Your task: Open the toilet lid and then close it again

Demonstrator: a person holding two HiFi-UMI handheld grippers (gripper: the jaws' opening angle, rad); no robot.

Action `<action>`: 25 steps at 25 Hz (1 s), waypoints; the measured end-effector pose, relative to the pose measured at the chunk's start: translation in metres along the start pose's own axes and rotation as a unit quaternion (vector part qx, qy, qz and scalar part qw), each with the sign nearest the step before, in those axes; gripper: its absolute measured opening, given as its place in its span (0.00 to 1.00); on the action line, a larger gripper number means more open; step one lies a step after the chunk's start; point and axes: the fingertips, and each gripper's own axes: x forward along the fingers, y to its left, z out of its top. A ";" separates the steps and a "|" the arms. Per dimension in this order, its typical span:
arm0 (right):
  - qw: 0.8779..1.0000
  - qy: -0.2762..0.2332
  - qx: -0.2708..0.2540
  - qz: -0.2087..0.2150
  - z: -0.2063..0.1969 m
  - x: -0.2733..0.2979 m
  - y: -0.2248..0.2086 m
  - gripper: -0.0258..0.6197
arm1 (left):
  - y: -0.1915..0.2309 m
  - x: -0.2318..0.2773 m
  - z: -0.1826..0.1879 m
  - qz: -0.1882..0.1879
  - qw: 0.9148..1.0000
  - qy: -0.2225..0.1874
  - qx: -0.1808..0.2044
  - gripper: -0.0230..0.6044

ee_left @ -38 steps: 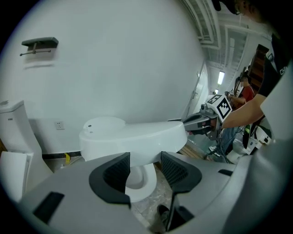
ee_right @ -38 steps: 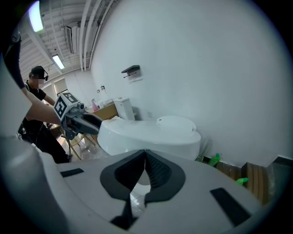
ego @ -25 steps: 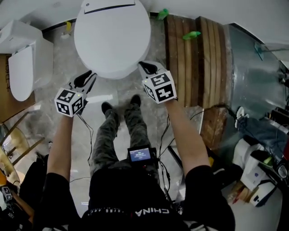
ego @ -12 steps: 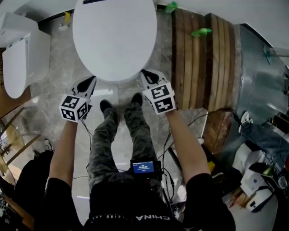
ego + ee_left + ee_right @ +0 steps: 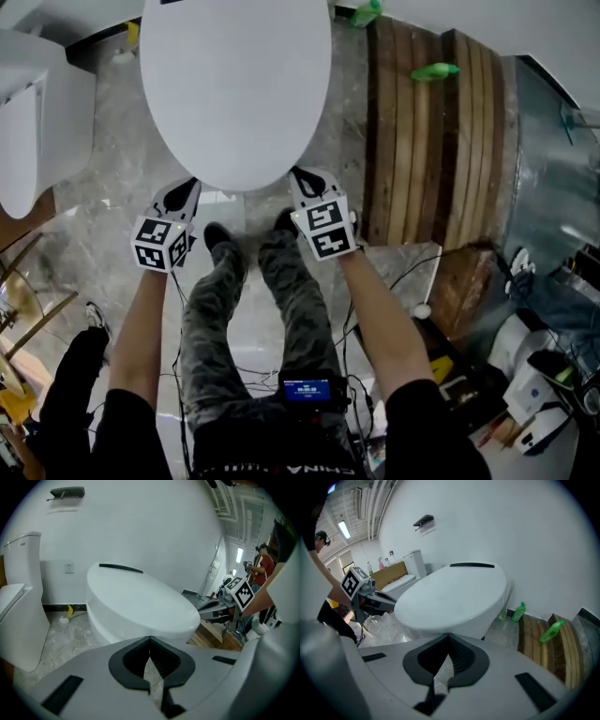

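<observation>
1. Two toilets: the near toilet (image 5: 234,84) with its lid down, and a second toilet (image 5: 23,122) at the left.
2. Two green bottles: a floor bottle (image 5: 367,13) and a plank bottle (image 5: 436,70).
3. Two grippers: the left gripper (image 5: 190,185) and the right gripper (image 5: 300,174).
4. One wooden platform (image 5: 422,159).

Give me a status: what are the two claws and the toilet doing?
Left gripper and right gripper shut, empty, at front rim. Toilet lid down. Nothing between them and it.

Three cams, one toilet lid (image 5: 234,84).
Head view looked steeply down from overhead; left & right gripper views sat low, near, facing it from either side; lid shared by all 3.
</observation>
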 end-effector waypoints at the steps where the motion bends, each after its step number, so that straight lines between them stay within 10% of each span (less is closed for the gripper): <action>1: 1.000 0.002 0.001 0.001 -0.006 0.006 -0.001 0.06 | 0.002 0.005 -0.006 0.002 1.000 0.003 -0.002 0.05; 25: 0.999 0.027 0.033 0.022 0.003 0.019 -0.008 0.06 | 0.001 -0.002 -0.009 0.026 0.999 0.035 -0.023 0.05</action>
